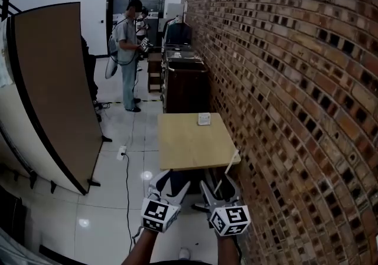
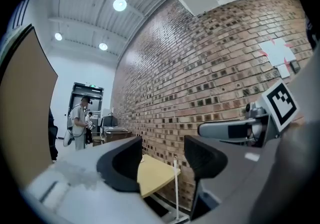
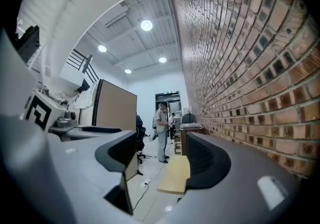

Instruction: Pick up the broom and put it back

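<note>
A thin white broom handle (image 1: 227, 169) leans against the near right corner of the wooden table (image 1: 189, 140), close to the brick wall. Its head is hidden behind my grippers. My left gripper (image 1: 170, 186) and right gripper (image 1: 217, 190) are side by side just short of the table's near edge, both open and holding nothing. In the left gripper view the handle (image 2: 175, 185) stands upright between the open jaws (image 2: 162, 160), still some way ahead, beside the table (image 2: 152, 175). The right gripper (image 3: 160, 157) looks past the table (image 3: 175, 175); no broom shows there.
The brick wall (image 1: 295, 81) runs along the right. A small white box (image 1: 204, 118) sits on the table's far edge. A dark cabinet (image 1: 184, 84) stands beyond it. A person (image 1: 127, 51) stands near the doorway. A tilted brown partition (image 1: 53, 92) and a floor cable (image 1: 126, 166) lie left.
</note>
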